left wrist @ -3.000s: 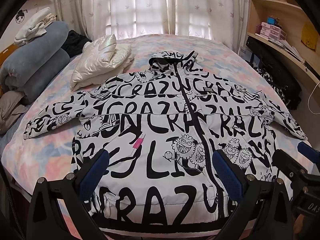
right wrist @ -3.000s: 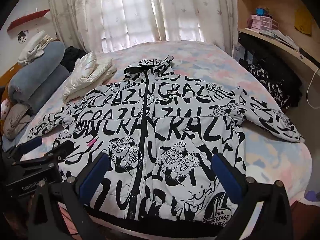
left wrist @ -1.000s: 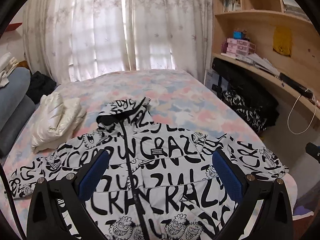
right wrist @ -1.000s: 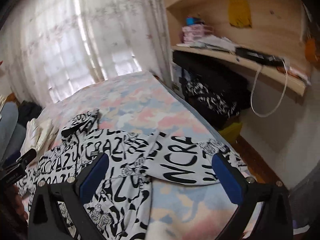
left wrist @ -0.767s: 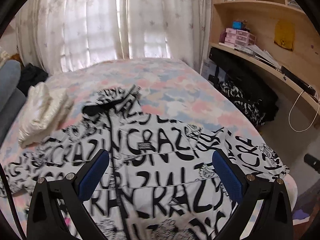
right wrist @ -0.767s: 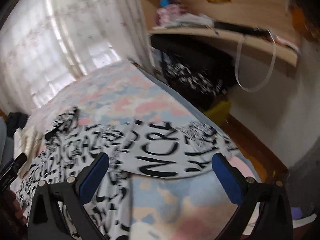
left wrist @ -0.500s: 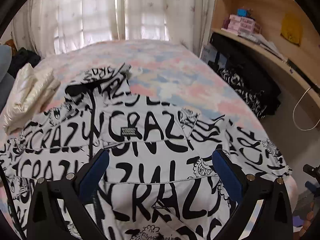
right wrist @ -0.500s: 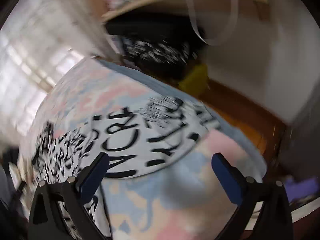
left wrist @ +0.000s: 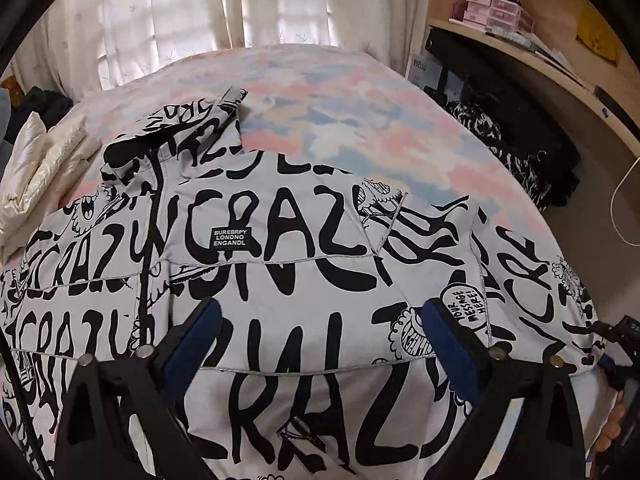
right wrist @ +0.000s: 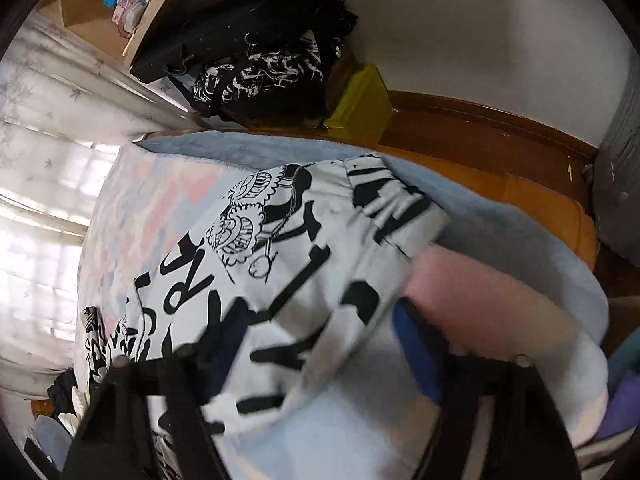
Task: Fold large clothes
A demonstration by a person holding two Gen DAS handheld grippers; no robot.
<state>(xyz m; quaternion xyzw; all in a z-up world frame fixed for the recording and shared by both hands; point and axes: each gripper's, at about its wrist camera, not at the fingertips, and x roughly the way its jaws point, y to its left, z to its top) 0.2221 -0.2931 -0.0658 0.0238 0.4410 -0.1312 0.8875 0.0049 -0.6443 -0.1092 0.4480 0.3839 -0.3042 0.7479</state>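
On the bed, nearest the cameras: the two grippers, both low over the printed jacket.

Left gripper (left wrist: 320,344): its jaws stand wide apart and have just been closing a little; the blue pads hover over the jacket's chest panel, with cloth seen between them but not pinched.

Right gripper (right wrist: 316,344): its jaws have just been closing and now stand about half open, straddling the end of the jacket's sleeve (right wrist: 288,248); the frame is blurred there, so whether the pads press the cloth I cannot tell.

Hand (left wrist: 610,424): fingers show at the right edge of the left wrist view, on the other tool.

Jacket (left wrist: 288,264): white with large black lettering and cartoon faces, spread front-up across the near half of the bed, zip running up its left part, a small black label on the chest, the hood (left wrist: 180,140) lying flat beyond.

Bed (left wrist: 360,120): pink, blue and white patterned cover, bare past the hood; the sleeve end lies at its side edge.

Folded cream puffer (left wrist: 44,168): on the bed, just left of the hood.

Black-and-white garment pile (right wrist: 260,76): beside the bed, under the wooden shelf (left wrist: 532,56).

Yellow-green box (right wrist: 360,100): on the floor near that pile.

Curtains (left wrist: 200,12): pale, lit from behind, at the far end.
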